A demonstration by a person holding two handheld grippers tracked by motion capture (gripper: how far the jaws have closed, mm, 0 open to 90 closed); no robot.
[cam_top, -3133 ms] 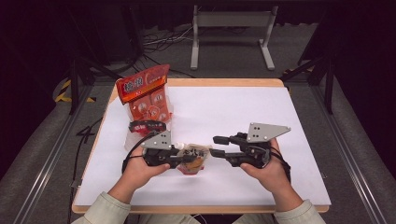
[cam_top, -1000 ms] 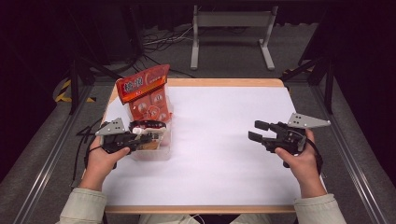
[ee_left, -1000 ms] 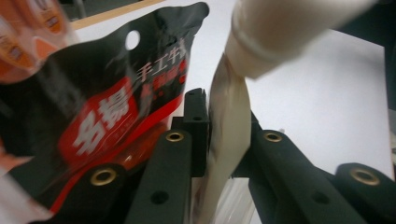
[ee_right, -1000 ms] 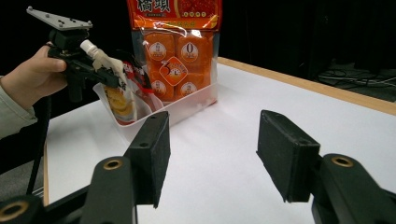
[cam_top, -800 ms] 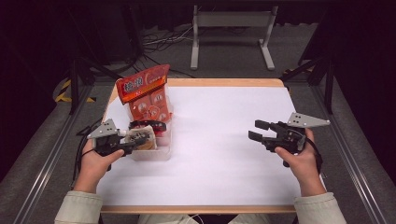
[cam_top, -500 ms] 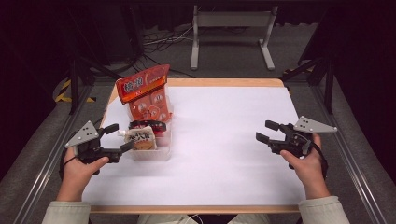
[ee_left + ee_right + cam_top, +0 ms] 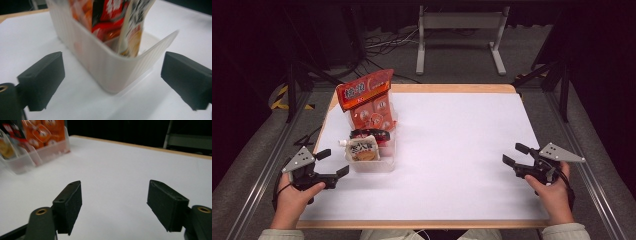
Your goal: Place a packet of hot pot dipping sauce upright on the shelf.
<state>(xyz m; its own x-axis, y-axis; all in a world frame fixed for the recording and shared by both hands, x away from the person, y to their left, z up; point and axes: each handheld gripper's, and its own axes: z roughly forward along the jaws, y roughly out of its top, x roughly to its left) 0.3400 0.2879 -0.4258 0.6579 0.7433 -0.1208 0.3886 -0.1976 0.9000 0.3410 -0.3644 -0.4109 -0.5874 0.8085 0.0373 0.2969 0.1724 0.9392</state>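
Translucent ribbed plastic bin [image 7: 373, 161] stands near the left edge of the white counter [image 7: 452, 150], roughly midway along it, holding a white spouted pouch with a brown label [image 7: 363, 149] at its near end, a black-and-red packet [image 7: 371, 134] behind that, and a tall orange snack bag [image 7: 368, 102] leaning at the far end. Just left of the bin, by the counter's left edge, the left claw [image 7: 332, 165] hangs in the person's left hand [image 7: 292, 197]; its jaws have just been opening and now stand wide apart, clear of the bin, with nothing pressed between them. In the left gripper view the bin's near corner [image 7: 112, 72] sits between the two black jaws without touching either. Well apart, by the right edge, the right claw [image 7: 514, 154] in the right hand [image 7: 552, 192] has also just been opening and gapes empty over bare counter.
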